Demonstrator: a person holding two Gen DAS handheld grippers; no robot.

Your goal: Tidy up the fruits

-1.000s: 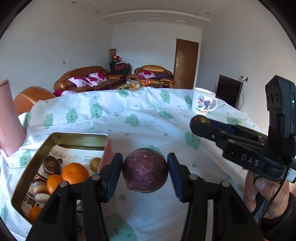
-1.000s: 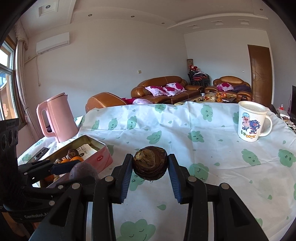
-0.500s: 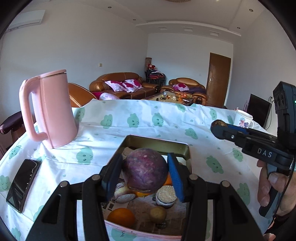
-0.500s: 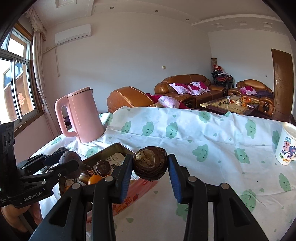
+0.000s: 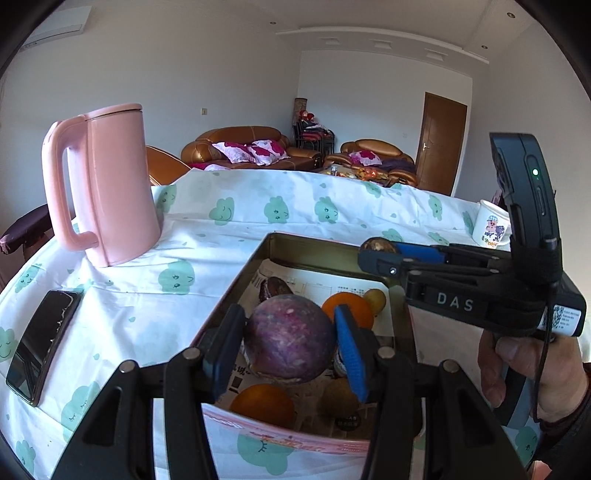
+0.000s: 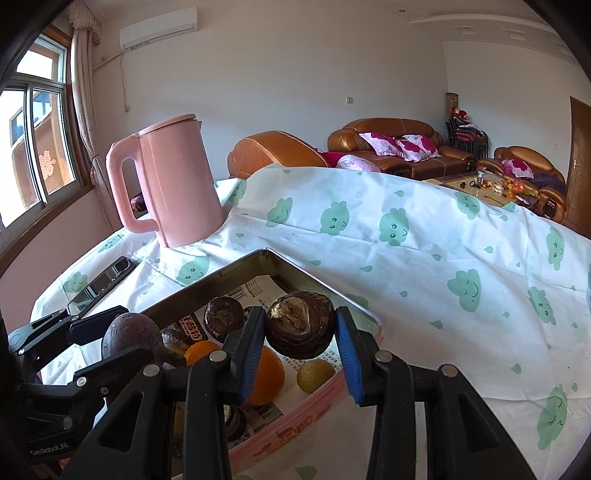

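We see a round purple fruit (image 5: 290, 338) pinched between the blue pads of the left gripper (image 5: 290, 347), hanging above the open tin (image 5: 306, 245) rather than resting in it. The right gripper (image 6: 300, 341) is likewise clenched on a dark brown fruit (image 6: 300, 328) with a pale, rough patch on top, held over the tin's near corner. Below both we make out a sheet of newspaper (image 6: 255, 288) lining the tin, with oranges (image 6: 266, 376), a small yellowish fruit (image 6: 316, 376) and another dark brown fruit (image 6: 223, 317) lying on it. The tin has a metal inside and a pink outer wall. In the left view, a hand (image 5: 532, 369) grips the handle of the right gripper at the right edge. The tin stands on a table covered with a white cloth (image 6: 424, 266) printed with green cloud faces; the cloth is creased and drapes over the edges. On it, beyond the tin, we find a tall pink kettle (image 6: 173, 181) standing upright, a dark phone (image 5: 42, 339) lying flat near the left edge, and a white mug (image 5: 491, 223) with a cartoon print far to the right. Past the table the room opens out: brown leather sofas (image 6: 391, 144) with pink-flowered cushions, a low table crowded with small things, a brown door (image 5: 441, 142), a window (image 6: 35, 144) with a curtain, and an air conditioner (image 6: 159, 23) high on the pale wall.
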